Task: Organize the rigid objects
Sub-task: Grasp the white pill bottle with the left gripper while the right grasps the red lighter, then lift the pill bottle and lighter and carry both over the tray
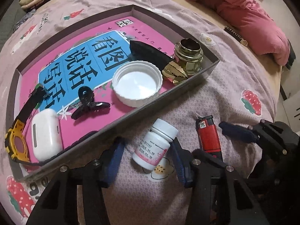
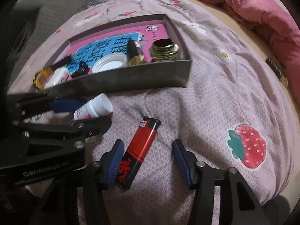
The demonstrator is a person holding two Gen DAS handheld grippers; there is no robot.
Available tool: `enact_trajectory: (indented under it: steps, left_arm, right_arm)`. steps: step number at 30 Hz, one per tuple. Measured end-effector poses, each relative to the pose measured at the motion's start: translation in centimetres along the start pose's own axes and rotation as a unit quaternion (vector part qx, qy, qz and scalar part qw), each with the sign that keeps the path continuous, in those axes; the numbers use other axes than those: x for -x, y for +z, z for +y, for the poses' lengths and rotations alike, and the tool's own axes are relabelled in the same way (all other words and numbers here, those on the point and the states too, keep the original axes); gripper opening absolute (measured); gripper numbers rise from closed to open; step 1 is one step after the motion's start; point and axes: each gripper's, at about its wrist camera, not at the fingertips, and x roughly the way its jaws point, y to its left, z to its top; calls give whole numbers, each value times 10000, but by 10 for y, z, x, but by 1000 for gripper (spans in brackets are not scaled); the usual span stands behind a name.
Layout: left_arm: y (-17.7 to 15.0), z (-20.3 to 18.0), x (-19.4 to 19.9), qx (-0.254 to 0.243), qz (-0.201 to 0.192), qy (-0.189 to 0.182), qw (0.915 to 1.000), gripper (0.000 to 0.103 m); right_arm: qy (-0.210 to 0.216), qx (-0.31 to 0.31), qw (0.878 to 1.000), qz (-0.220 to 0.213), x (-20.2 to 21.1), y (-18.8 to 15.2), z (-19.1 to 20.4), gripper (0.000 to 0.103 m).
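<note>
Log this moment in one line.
left tongs: open around pill bottle | right tongs: open around lighter | both items on bedspread, outside box

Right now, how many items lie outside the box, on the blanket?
2: the white pill bottle between the left gripper's fingers, and the red lighter between the right gripper's. Others may be hidden.

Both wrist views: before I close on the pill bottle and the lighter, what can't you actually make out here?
- Pill bottle, left wrist view: label print too small to read; its right side hides pad contact.
- Lighter, right wrist view: left pad touches it, right pad stands clear; its lower end is hidden behind the finger.
- Box, right wrist view: near wall hides lower parts of contents; blurred.
- Watch, left wrist view: face unreadable.
</note>
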Motion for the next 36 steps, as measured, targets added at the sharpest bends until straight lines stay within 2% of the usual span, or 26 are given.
enact_trajectory:
  steps: [5, 7, 9, 11, 14, 18, 24, 33, 36]
  left_arm:
    - [3, -2, -5, 66, 17, 26, 10000, 51]
    - [3, -2, -4, 112, 1, 46, 9999, 51]
    - [2, -1, -4, 227, -18, 16, 9997, 51]
    - [1, 3, -3, 396, -64, -27, 9992, 49]
    - [-4, 12, -1, 745, -199, -75, 9970, 37]
    - [-16, 23, 3, 1150, -351, -324, 9922, 37]
    - [-32, 31, 10, 1463, -479, -570, 9864, 36]
    - [-46, 34, 21, 1657, -596, -612, 9825, 34]
    - [-50, 35, 27, 1708, -625, -552, 9818, 28]
  right_arm:
    - [59, 165, 9998, 55, 2, -3, -2, 28]
    - [166, 116, 9998, 79, 3, -4, -7, 18]
    - [260, 45, 9996, 86, 4, -5, -12, 15]
    - [434, -94, 9990, 45, 5, -5, -17, 15]
    - [596, -180, 9980, -71, 6, -7, -22, 15]
    - [667, -169, 9974, -236, 8, -8, -22, 14]
    - [686, -72, 9970, -337, 12, -8, -18, 11]
    - [830, -69, 9955, -446, 14, -8, -19, 11]
    - [837, -24, 9953, -483, 16, -7, -17, 11]
